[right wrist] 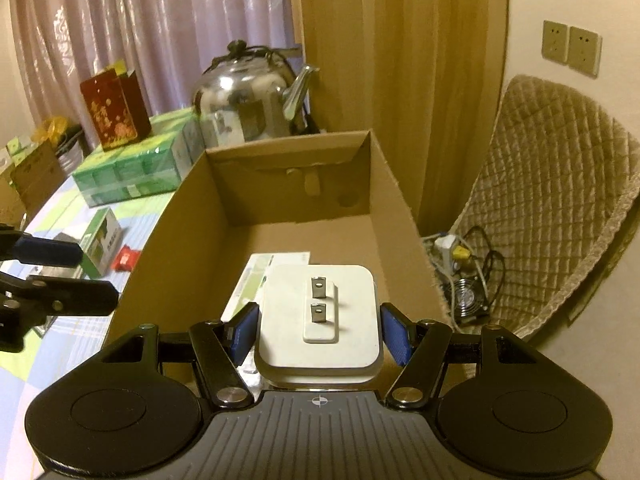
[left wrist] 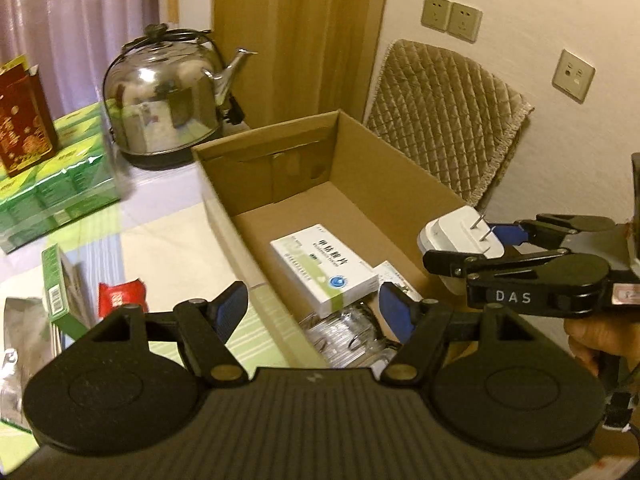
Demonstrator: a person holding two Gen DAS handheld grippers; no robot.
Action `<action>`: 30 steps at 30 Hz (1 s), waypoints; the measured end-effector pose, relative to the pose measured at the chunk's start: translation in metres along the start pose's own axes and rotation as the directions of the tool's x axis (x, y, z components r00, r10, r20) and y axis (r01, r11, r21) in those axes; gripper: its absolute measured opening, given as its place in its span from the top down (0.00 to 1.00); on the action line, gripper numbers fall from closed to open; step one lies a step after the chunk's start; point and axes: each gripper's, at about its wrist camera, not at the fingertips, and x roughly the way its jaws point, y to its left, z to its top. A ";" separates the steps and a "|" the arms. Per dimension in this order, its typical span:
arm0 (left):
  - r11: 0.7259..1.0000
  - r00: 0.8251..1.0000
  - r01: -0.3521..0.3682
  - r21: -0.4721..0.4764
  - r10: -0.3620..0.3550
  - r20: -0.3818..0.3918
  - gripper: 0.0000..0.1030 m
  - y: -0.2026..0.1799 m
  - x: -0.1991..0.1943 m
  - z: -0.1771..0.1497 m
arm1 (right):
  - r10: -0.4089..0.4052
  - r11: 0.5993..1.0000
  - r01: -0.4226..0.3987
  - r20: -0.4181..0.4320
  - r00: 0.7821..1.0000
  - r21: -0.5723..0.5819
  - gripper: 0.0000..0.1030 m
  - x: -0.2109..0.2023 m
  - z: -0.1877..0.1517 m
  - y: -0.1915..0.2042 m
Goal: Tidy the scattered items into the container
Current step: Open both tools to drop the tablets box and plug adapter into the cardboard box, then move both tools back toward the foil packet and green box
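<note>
Left wrist view: the left gripper (left wrist: 314,306) hangs over the near left wall of the cardboard box (left wrist: 224,204), its jaws standing wide with nothing between them. Inside the box lie a white medicine carton (left wrist: 324,268) and clear plastic packaging (left wrist: 352,332). Left of the box, on the tabletop (left wrist: 168,216), sit a green carton (left wrist: 60,284) and a red packet (left wrist: 120,298). Over the box's right wall the right gripper (left wrist: 470,246) carries a white plug adapter (left wrist: 460,236).

Right wrist view: the right gripper (right wrist: 318,334) is above the cardboard box (right wrist: 392,216), jaws clamped on the sides of the white plug adapter (right wrist: 320,312), prongs facing up. A steel kettle (right wrist: 248,96) stands behind the box.
</note>
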 end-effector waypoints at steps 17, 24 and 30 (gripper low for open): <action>0.999 1.000 0.002 -0.051 -0.002 0.004 0.30 0.026 -0.008 -0.018 | 0.008 0.996 -0.018 -0.110 0.994 -0.092 0.40 0.033 -0.002 0.023; 0.998 1.000 -0.007 -0.058 0.008 0.010 0.30 0.034 -0.016 -0.025 | 0.010 0.995 -0.021 -0.110 0.994 -0.094 0.40 0.034 0.001 0.029; 0.996 1.000 -0.019 -0.082 0.020 0.015 0.30 0.045 -0.027 -0.035 | 0.018 0.997 -0.024 -0.082 0.996 -0.073 0.38 0.015 0.000 0.034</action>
